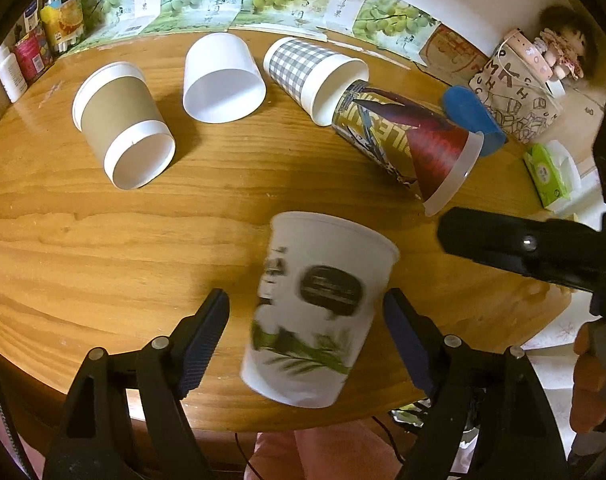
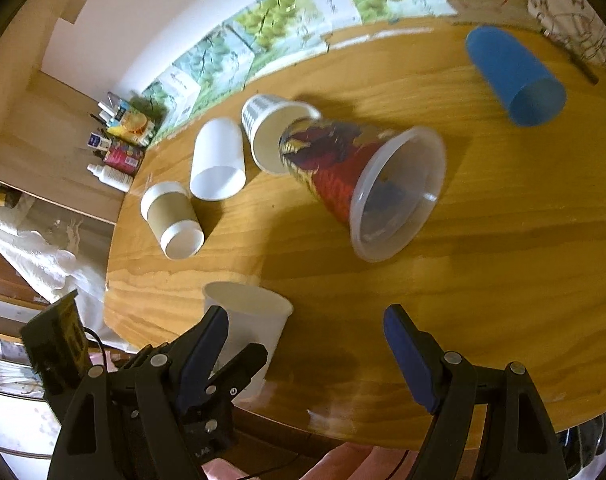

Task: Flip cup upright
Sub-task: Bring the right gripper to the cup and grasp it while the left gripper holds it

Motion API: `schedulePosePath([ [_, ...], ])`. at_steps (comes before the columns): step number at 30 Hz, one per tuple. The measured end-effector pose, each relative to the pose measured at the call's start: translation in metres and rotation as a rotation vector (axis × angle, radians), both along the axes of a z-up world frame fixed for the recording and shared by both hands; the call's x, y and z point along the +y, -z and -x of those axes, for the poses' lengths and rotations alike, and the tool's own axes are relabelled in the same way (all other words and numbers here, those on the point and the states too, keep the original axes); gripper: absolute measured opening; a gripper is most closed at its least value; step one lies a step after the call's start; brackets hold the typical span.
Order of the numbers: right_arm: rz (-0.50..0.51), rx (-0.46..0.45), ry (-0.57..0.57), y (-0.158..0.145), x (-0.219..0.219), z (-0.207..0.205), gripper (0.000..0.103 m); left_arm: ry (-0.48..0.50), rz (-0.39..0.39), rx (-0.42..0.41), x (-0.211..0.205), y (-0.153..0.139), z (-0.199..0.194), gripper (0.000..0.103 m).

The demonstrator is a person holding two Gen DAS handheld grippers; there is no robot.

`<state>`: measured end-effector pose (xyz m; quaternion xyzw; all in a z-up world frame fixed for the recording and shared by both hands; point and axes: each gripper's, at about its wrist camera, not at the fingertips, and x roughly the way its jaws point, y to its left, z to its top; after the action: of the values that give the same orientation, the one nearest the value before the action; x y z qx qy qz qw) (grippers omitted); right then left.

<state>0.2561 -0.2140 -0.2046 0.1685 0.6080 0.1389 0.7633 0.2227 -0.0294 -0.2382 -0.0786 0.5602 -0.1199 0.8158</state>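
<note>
Cup [image 1: 315, 312] with the leaf print stands mouth up near the front edge of the table [image 1: 103, 240], between the fingers of the left hand-held gripper [image 1: 307, 320]; jaws spread wide with a visible gap on each side, so nothing is gripped; cup looks blurred and a bit tilted, probably not settled; right hand-held gripper [image 2: 307, 340] also open and empty, hovering over bare wood, with the same cup [image 2: 251, 336] just beside its left finger.

Risks, as a judgement:
- cup may still be rocking; a brush from either left finger on the way out would tip it, and paper this light goes over easily
- it sits close to the table edge; a topple toward the person could send it off the table
- right hand-held gripper is near the cup; drifting left could knock the rim

Five other cups lie on their side further back: brown-sleeved cup [image 1: 123, 120], plain white cup [image 1: 223, 80], checked cup [image 1: 311, 76] with the printed clear-rimmed cup [image 1: 411, 144] poking into its mouth, blue cup [image 2: 515, 76]; the nested pair could roll or drag together if grabbed carelessly.
</note>
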Motion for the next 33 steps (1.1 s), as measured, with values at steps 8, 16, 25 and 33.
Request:
schedulePosePath([
  [8, -0.066, 0.099, -0.012, 0.021, 0.013, -0.008, 0.081, -0.001, 0.014, 0.005, 0.010, 0.000, 0.005, 0.082],
  [16, -0.167, 0.219, 0.005, 0.045, 0.020, -0.010, 0.081, 0.007, 0.039, 0.025, 0.017, 0.002, 0.017, 0.082],
  [25, -0.218, 0.257, 0.019, 0.053, 0.028, -0.016, 0.081, 0.000, 0.075, 0.056, 0.029, 0.001, 0.040, 0.082],
  [33, -0.259, 0.279, 0.025, 0.058, 0.038, -0.025, 0.081, 0.001, 0.071, 0.069, 0.036, 0.000, 0.054, 0.082],
])
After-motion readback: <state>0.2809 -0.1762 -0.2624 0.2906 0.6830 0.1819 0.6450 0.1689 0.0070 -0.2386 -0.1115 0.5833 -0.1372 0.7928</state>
